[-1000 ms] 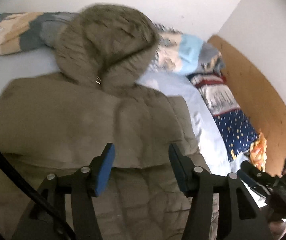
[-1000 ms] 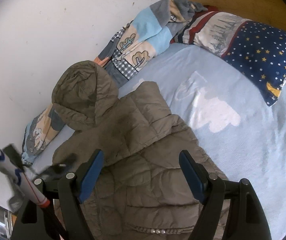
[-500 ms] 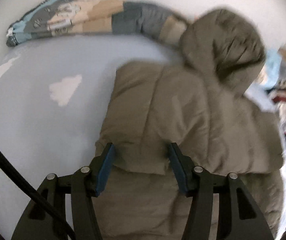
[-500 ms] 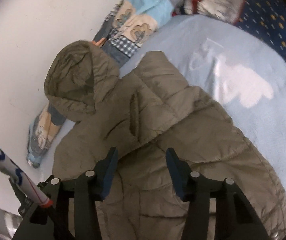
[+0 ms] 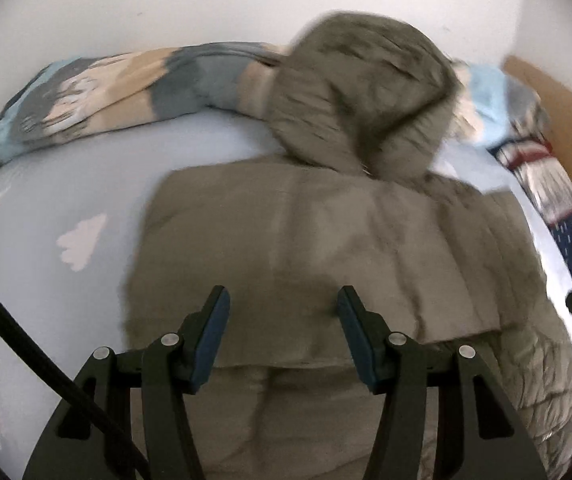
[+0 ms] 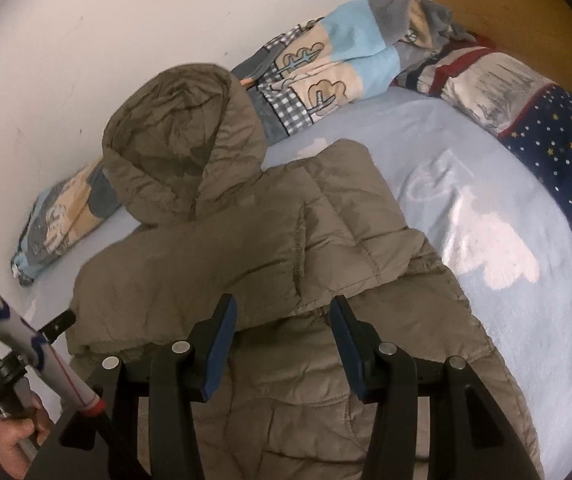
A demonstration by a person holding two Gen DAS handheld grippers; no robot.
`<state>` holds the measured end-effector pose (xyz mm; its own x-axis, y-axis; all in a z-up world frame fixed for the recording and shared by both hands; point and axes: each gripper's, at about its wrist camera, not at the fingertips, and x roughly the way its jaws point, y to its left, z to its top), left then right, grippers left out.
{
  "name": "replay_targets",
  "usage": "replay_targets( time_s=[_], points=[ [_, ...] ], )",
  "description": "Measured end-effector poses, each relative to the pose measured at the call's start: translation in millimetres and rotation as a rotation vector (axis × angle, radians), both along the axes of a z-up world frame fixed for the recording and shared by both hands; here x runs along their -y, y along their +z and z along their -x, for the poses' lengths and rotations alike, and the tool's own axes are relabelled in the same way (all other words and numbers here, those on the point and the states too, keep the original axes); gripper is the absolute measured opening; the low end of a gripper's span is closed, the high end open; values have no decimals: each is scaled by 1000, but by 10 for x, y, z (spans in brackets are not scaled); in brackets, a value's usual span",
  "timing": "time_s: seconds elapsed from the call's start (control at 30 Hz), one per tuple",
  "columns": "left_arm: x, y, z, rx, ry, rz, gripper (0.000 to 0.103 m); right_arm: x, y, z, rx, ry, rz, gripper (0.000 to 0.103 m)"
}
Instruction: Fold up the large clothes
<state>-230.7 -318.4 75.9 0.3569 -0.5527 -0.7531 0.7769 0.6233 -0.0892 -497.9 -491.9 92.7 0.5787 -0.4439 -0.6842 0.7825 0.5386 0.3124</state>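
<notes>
Right wrist view shows the jacket [image 6: 270,264] best: a large olive puffer lying flat on the bed [image 6: 526,320], hood [image 6: 178,148] toward the wall, with both sleeves folded in across the chest so their lower edges make a ridge across the middle of the garment. My right tool [image 6: 282,344] hangs just above that ridge, blue pads spread wide and nothing between them; the left wrist view shows my left tool [image 5: 282,340] likewise gaping and empty over the same folded band, nearer the jacket's other side. I judge the step in hand to be the lengthwise fold, bringing the hem up over the sleeves or the hood end down. To do it well I would want each tool to bite a matching point on either side of the body, taking both layers of the quilted shell deep into the pads, since slick padded fabric tends to slip out of a shallow pinch. Lifting both sides evenly should keep the sleeves from sliding out. The hood is bulky and rests against the patterned blanket [image 6: 326,64] rolled along the wall, so I would tuck it flat before laying anything over it. The starry pillow [image 6: 558,152] lies well apart and should not interfere.
</notes>
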Motion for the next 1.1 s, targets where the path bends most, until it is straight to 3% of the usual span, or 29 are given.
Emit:
replay_targets(
  time_s=[0.17,0.47,0.6,0.73,0.9,0.97,1.03,1.1],
  points=[
    [221,-312,31,-25,5,-103,61,7,-89,-28,-35,-2,-10,53],
    [141,-86,91,-41,8,-24,63,104,-117,44,-53,-47,-36,53],
    [207,-196,148,-15,-6,-112,63,112,-86,87,-48,-56,-36,53],
    [100,-54,189,-34,-6,-88,63,128,-74,149,-35,-63,-68,53],
    [-292,383,382,-32,0,-13,63,134,102,418,-10,-78,-66,53],
    [-643,549,513,-52,8,17,66,128,186,588,5,-81,-62,53],
    [-1053,607,631,-83,42,41,75,140,232,787,35,-88,-79,54],
    [-1415,584,715,-118,70,38,75,125,258,1066,53,-107,-83,55]
  ],
)
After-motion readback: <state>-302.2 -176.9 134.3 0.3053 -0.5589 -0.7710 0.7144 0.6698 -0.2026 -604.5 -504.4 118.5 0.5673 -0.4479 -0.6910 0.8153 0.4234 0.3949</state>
